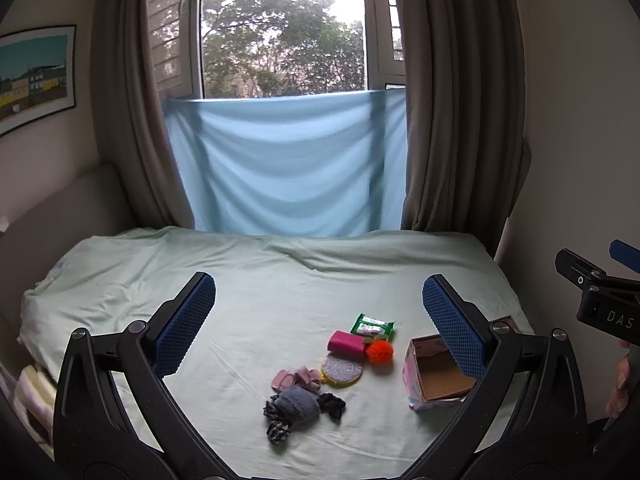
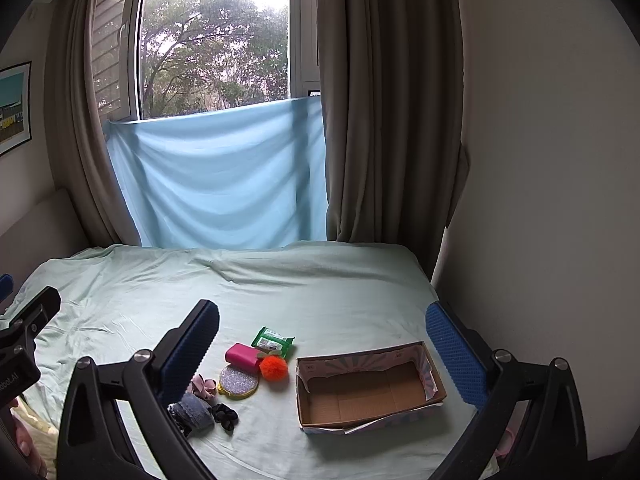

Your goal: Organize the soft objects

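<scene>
Facing the window [image 1: 282, 28], we note brown curtains [image 1: 460, 120] on both sides and a blue cloth [image 1: 288, 164] across its lower part. Below lies the bed [image 1: 260, 280] in a pale green sheet. We hold both grippers raised above it: left gripper [image 1: 320, 320] with fingers wide apart, right gripper [image 2: 324, 340] likewise spread, both empty. An open cardboard box [image 2: 360, 392] sits on the sheet; just left of it cluster a green packet [image 2: 272, 340], pink block [image 2: 242, 355], glitter disc [image 2: 239, 382], orange pompom [image 2: 274, 367], socks [image 1: 298, 402] and scrunchie [image 2: 225, 414].
</scene>
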Demonstrator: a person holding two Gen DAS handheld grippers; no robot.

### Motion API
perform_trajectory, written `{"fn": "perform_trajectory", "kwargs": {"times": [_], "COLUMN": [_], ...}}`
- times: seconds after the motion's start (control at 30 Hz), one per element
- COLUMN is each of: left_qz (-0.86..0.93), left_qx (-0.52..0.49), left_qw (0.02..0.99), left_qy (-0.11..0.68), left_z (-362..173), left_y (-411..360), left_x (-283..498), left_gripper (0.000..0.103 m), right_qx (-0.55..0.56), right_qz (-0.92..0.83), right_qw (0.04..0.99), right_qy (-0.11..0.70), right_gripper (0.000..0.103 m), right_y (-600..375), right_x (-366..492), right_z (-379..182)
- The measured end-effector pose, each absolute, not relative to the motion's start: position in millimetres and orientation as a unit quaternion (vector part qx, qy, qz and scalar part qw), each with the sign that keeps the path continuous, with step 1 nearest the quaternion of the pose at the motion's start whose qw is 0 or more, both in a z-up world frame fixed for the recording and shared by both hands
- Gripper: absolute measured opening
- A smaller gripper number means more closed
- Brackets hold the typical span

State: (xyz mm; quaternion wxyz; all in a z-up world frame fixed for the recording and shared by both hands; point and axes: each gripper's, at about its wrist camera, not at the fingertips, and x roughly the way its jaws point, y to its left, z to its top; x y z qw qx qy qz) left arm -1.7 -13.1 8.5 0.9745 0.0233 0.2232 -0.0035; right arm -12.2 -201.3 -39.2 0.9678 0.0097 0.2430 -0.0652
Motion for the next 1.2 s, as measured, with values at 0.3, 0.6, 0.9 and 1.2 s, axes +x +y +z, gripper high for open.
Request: {"fn": "perform_trajectory", "kwargs": {"times": [0.3, 0.6, 0.9, 1.2], "left_qz": [-0.004, -0.004, -0.004, -0.001], "left_qx": [0.019, 0.021, 0.021, 0.022], "left_qw": [0.975, 0.975, 0.975, 0.975], "left_qy": [0.221, 0.221, 0.221, 0.222], "left_z": [8.0, 7.6, 7.2, 6.6], "left_y": [-12.2, -13.1, -14.5, -18.3], "left_x": [-3.3, -4.1, -3.8, -3.5], "left_gripper": [0.103, 0.103, 0.103, 0.103], "right_qx": [0.011, 0.013, 0.015, 0.016], "right_qz": [-0.065, -0.066, -0.066, -0.063], "right_qw": [0.968, 0.968, 0.968, 0.968], "right_qy": [0.242, 0.242, 0.242, 0.242], "right_gripper": [0.103, 0.103, 0.103, 0.103], "right_y": [-201.9, -202.9, -203.8, -206.3], "right_x": [-11.7, -12.6, -13.0, -12.6], "right_z": [-38.5, -38.4, -38.3, -37.6]}}
